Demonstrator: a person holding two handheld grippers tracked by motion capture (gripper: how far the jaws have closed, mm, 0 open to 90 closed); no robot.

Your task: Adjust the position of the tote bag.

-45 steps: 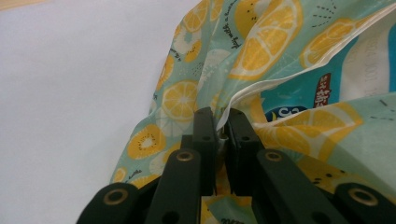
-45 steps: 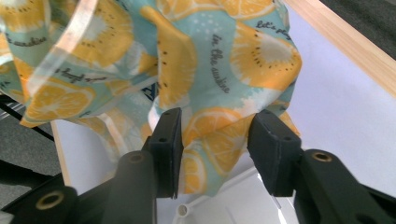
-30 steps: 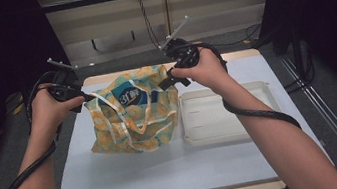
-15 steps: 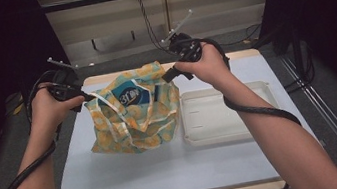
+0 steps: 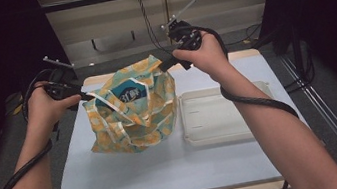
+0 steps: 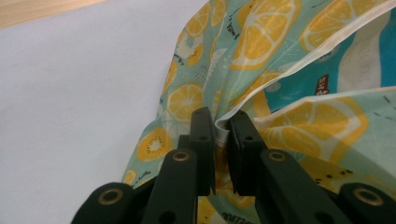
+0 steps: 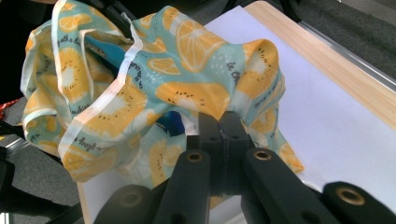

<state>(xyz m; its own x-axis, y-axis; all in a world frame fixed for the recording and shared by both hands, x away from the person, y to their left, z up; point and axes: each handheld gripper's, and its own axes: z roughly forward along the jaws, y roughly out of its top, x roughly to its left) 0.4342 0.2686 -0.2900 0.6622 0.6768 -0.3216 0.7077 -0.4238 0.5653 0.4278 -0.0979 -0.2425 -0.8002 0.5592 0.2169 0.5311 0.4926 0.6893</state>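
Lemon-printed plastic, teal and yellow with a white trim, makes up the bag point(image 5: 131, 110) that sits on the pale table point(image 5: 168, 170), left of centre in the high view, its bottom resting on the surface and its top pulled up and apart by both tools. At about nine o'clock from the bag the left gripper point(image 5: 83, 93) pinches the white-edged rim; in the left gripper view point(image 6: 222, 128) the two black jaws stand nearly together with the trim and a fold of printed film caught between the pads. At roughly one o'clock from the bag the right gripper point(image 5: 164, 65) holds the opposite side of the mouth raised; its jaws have just been closing, and in the right gripper view point(image 7: 223, 122) they are pressed tight together on a bunched peak of the film. A shallow white tray point(image 5: 262, 128) lies at three o'clock, just beside the bag.
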